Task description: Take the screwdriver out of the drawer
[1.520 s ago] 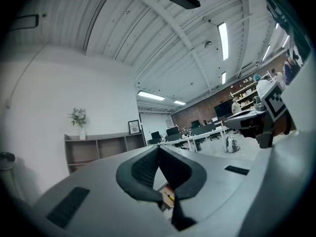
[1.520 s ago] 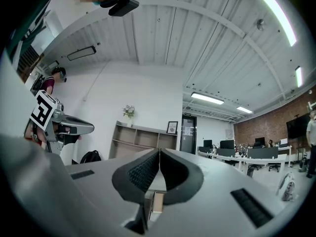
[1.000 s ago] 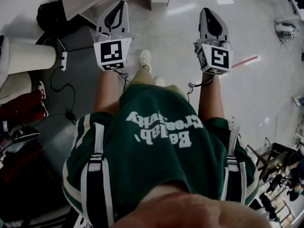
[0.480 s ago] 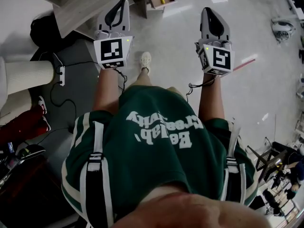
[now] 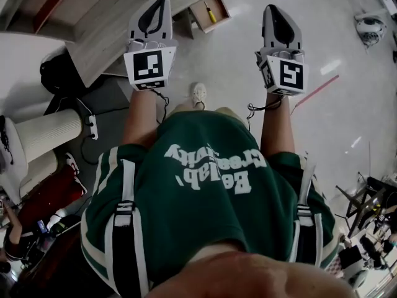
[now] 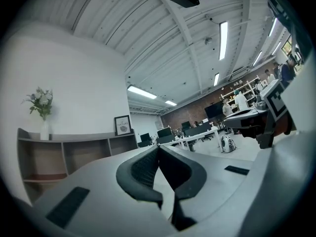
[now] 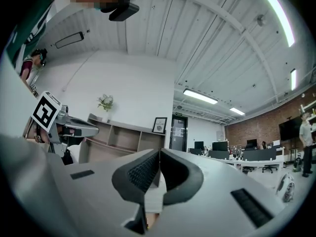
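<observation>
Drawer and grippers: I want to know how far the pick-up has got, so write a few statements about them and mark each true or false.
1. The drawer stands open. True.
2. The screwdriver is held in the right gripper. False: it lies in the drawer, and the right gripper is shut on nothing.
3. The left gripper has its jaws together with nothing between them. True.
4. The left gripper grips the drawer's front. False: it holds nothing, and the drawer lies ahead, apart from it.
</observation>
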Demonstrator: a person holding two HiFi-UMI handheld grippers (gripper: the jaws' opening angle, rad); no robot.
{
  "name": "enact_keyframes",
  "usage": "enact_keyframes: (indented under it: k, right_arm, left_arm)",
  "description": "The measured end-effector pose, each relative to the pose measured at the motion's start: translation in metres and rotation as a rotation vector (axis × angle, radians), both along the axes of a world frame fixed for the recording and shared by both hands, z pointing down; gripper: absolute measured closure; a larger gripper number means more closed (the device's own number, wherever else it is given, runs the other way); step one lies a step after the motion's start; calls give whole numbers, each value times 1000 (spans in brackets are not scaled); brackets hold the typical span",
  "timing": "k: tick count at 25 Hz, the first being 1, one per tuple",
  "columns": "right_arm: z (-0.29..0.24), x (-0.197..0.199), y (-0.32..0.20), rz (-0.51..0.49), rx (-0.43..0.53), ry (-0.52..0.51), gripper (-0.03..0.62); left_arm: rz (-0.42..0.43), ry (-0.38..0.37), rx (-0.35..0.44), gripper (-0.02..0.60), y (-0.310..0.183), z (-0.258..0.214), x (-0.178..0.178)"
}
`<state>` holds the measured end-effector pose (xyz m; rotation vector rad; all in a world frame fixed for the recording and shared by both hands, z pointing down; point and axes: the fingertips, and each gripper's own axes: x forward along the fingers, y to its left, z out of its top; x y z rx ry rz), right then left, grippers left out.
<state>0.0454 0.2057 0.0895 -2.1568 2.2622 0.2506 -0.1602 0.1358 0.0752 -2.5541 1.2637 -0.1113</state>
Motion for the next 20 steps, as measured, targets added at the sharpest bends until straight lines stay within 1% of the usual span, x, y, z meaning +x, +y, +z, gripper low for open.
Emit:
enact_keyframes:
  k: [3,6,8,12,16,20]
  right_arm:
    - [4,0,-36,28,-22,-15,560]
    - [6,-1,-68,17,5,5,560]
    - [10,-2,-87,22,-10,7,560]
    - [16,-5,-116,40,-46,9,560]
    - [18,-5,-135,39,-24,19,560]
    - [27,0,-148,35,-49,12,560]
  left_arm:
    - [25,1,-5,565,-39,4,4]
    - [48,9,-9,565,-72,6,10]
    - [78,19,-11,563,-89,7,13]
    - [153,34,-12,565,-113,13,22]
    - [166,26,-29,563,-135,25,29]
    - [170,24,-42,565,-147,33,38]
